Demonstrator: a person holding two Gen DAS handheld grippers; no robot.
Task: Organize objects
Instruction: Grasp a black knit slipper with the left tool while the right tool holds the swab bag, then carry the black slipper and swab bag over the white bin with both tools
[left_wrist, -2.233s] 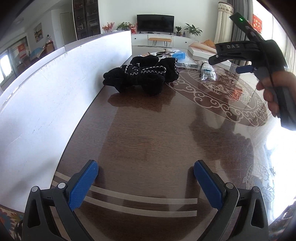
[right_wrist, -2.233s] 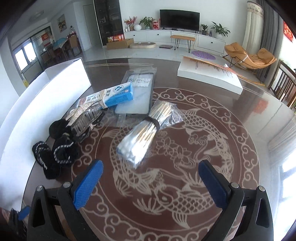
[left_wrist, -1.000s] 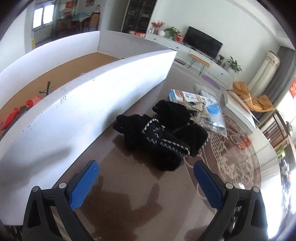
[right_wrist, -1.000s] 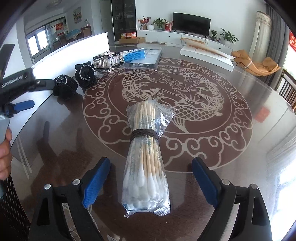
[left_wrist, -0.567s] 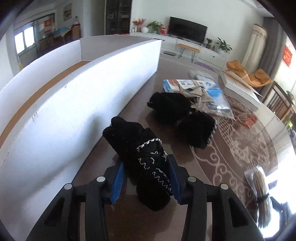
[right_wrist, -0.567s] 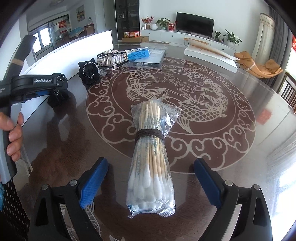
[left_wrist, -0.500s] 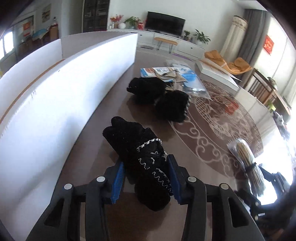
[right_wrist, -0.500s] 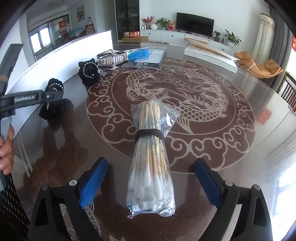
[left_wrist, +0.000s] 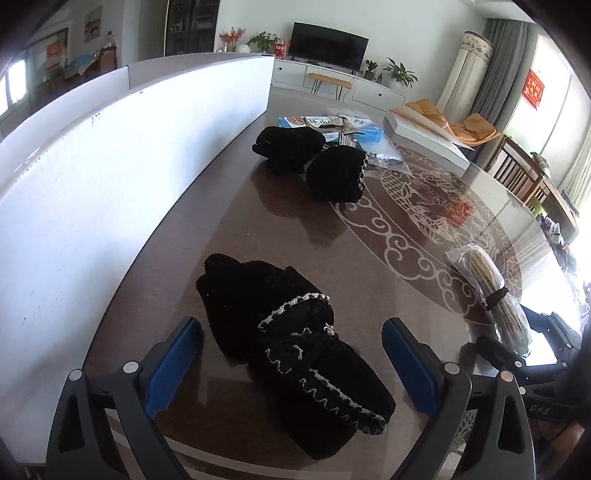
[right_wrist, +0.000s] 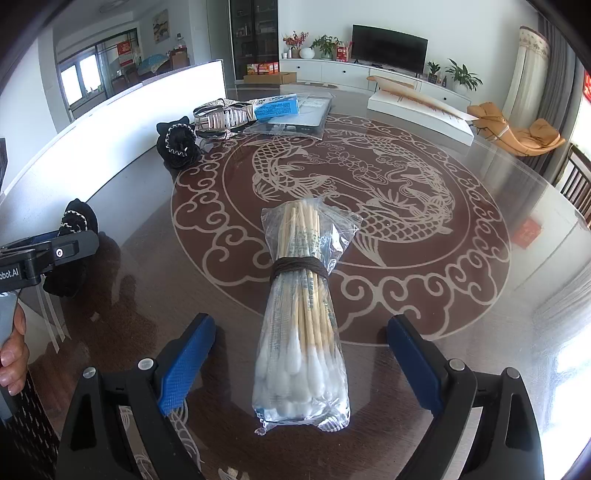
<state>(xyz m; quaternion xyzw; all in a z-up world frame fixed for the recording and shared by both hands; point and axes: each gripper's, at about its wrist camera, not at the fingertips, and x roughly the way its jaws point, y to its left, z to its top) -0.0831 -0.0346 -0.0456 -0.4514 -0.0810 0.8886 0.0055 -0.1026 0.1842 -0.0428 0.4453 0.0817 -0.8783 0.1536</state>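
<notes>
A: Opening now, the left gripper (left_wrist: 291, 354) has its jaws wide round the black slipper (left_wrist: 291, 354), pads clear. Soft, light, squashy.

B: Grip mid-body, near the stitched cuff. And the right gripper (right_wrist: 301, 356)?

A: Wide open, empty, straddling the cotton swab bundle (right_wrist: 303, 325) at twelve o'clock. Slippery plastic; take it beside the band.
</notes>
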